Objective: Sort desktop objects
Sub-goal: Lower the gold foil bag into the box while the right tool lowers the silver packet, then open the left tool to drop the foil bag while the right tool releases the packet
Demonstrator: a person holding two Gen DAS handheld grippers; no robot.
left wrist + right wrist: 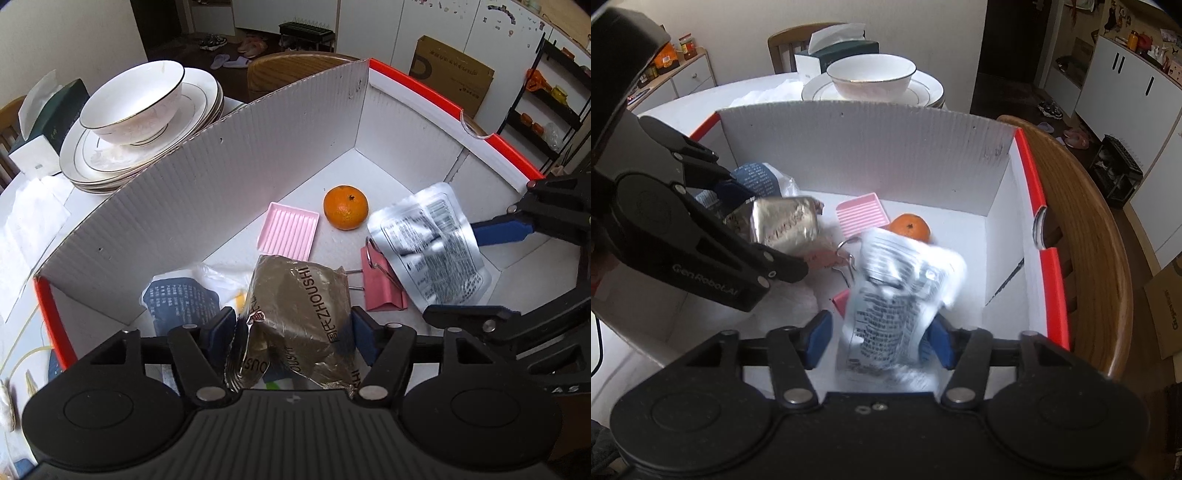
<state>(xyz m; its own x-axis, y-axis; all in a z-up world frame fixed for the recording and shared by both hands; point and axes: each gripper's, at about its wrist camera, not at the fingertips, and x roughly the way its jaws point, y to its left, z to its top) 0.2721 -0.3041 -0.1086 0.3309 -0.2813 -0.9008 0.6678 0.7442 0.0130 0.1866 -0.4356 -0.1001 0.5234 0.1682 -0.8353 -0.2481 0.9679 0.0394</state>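
Nearby, orange [345, 207] beside pink tray [289, 231].

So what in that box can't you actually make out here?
- Pink binder clip: both views, half hidden under the silver pouch.
- Silver pouch's print: right wrist view, motion-blurred.
- Blue-printed packet: both views, covered by the gold foil packet and the left tongs.
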